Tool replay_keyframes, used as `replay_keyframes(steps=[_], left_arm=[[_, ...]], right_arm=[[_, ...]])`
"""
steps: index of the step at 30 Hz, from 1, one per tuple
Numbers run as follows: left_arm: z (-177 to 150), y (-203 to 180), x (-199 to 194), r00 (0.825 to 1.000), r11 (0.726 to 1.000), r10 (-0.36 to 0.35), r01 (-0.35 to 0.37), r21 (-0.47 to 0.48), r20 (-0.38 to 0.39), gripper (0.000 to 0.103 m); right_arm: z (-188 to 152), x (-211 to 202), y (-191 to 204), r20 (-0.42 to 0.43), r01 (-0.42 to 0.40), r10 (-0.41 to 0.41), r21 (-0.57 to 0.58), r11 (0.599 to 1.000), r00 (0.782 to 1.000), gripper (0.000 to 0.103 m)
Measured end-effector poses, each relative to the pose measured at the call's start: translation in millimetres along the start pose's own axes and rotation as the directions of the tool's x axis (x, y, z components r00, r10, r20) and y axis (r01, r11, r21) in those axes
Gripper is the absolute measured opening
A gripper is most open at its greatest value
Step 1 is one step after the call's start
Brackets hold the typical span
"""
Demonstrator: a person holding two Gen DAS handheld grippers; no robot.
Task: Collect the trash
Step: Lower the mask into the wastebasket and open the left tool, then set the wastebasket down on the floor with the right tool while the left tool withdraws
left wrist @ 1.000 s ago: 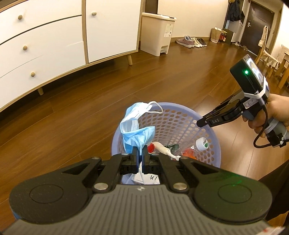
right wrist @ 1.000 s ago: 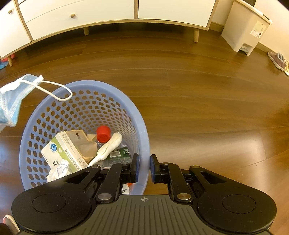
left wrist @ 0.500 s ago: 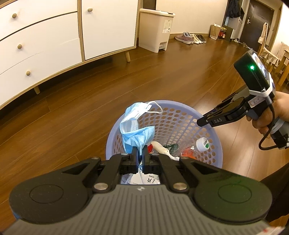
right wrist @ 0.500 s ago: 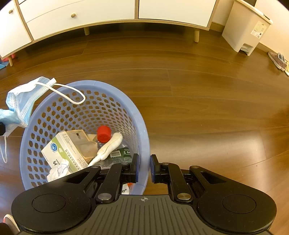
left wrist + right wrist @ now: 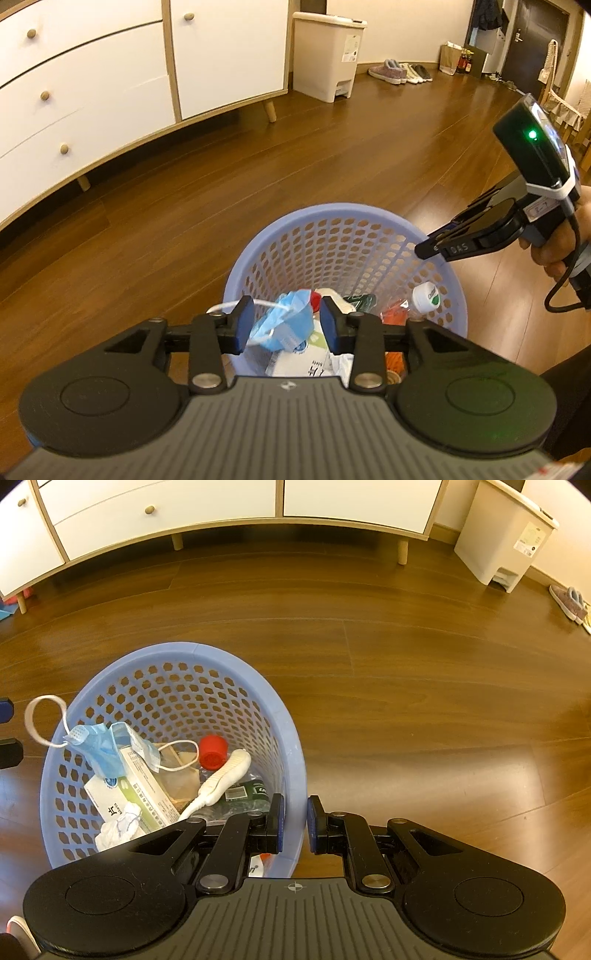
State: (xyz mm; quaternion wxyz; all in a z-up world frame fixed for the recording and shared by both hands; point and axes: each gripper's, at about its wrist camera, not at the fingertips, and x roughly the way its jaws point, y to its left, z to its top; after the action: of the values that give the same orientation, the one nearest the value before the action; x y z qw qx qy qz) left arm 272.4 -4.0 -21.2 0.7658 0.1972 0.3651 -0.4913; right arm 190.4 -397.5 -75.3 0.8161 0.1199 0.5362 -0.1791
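Blue face mask (image 5: pixel 107 747) lies in the lavender basket (image 5: pixel 288 746) on top of a carton (image 5: pixel 147 790), one ear loop over the rim. Left gripper (image 5: pixel 284 324) above it, jaws wide apart, holding nothing. Right gripper (image 5: pixel 294 823) clamped on basket rim w/ one finger each side; left view can't show that grip. Wood floor (image 5: pixel 424 701) open around; white cabinet (image 5: pixel 110 85) & pedal bin (image 5: pixel 325 55) well apart.

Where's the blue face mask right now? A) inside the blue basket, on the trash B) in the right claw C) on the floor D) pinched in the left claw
A: the face mask lies on the trash inside the basket, and the left claw is open above it.
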Motion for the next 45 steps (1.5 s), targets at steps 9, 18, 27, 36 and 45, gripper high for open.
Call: replay_keyframes(steps=[9, 18, 27, 36, 45], left_arm=[[-7.5, 16.2, -20.5, 0.998, 0.998, 0.056, -0.056, -0.033, -0.010, 0.037], [-27.6, 49.2, -57.1, 0.987, 0.975, 0.156, -0.160, -0.152, -0.037, 0.042], [-54.0, 70.1, -105.8, 0.976, 0.937, 0.215, -0.212, -0.277, -0.021, 0.052], [-87.7, 101.5, -132.3, 0.963, 0.893, 0.268, -0.265, -0.364, -0.043, 0.057], [-84.8, 121.1, -139.6, 0.966, 0.881, 0.259, -0.243, -0.406, -0.016, 0.057]], right_arm=[[-0.4, 3.8, 2.8, -0.012, 0.001, -0.001, 0.000, 1.000, 1.000, 0.009], [-1.3, 14.9, -5.5, -0.078, -0.016, 0.021, 0.066, 0.998, 0.997, 0.010], [-16.7, 18.0, -21.2, -0.124, -0.118, 0.140, 0.167, 0.979, 0.982, 0.020], [-55.4, 13.2, -33.7, -0.094, -0.168, 0.227, 0.422, 0.891, 0.969, 0.016], [-105.7, 25.1, -79.5, 0.009, -0.219, 0.376, 0.826, 0.519, 0.927, 0.011]])
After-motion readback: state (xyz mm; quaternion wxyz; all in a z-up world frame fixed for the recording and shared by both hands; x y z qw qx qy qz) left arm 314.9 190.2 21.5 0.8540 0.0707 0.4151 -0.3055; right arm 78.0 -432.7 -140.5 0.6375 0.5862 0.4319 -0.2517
